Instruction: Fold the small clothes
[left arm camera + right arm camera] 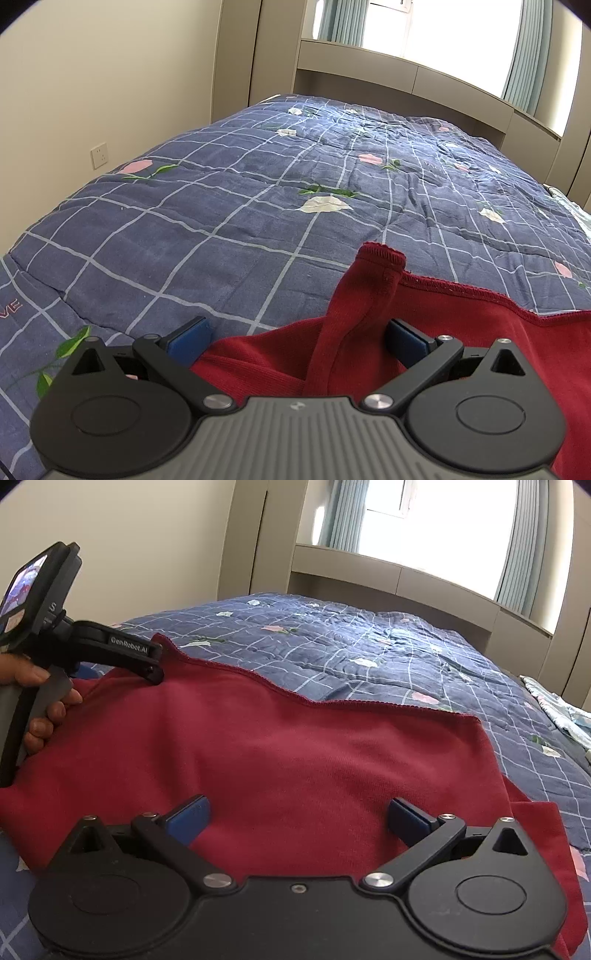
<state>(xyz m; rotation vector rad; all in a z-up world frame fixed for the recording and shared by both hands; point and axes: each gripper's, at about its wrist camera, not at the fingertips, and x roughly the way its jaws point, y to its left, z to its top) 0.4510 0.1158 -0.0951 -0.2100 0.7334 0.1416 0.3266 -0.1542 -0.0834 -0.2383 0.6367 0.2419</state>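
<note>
one red garment, two grippers, one bed

there is a single red garment (266,753) spread on the bed (229,206), which is covered by one blue checked quilt with flower prints. two grippers show. the left gripper (299,334) has its fingers set wide, with a raised fold of the garment's corner standing between the blue pads; neither pad is seen pressing it. the right gripper (299,812) also holds its fingers wide, hovering over the near middle of the cloth and gripping nothing.

only the right wrist view shows the left gripper from outside, at the garment's far left corner, with a hand (40,701) around its handle. that view also shows a second, pale patterned cloth (561,716) at the bed's right edge. only the left wrist view shows a wall socket (99,155).

the garment's scalloped far hem runs across the quilt; beyond it the quilt lies open towards the headboard, and to the left as well.
</note>
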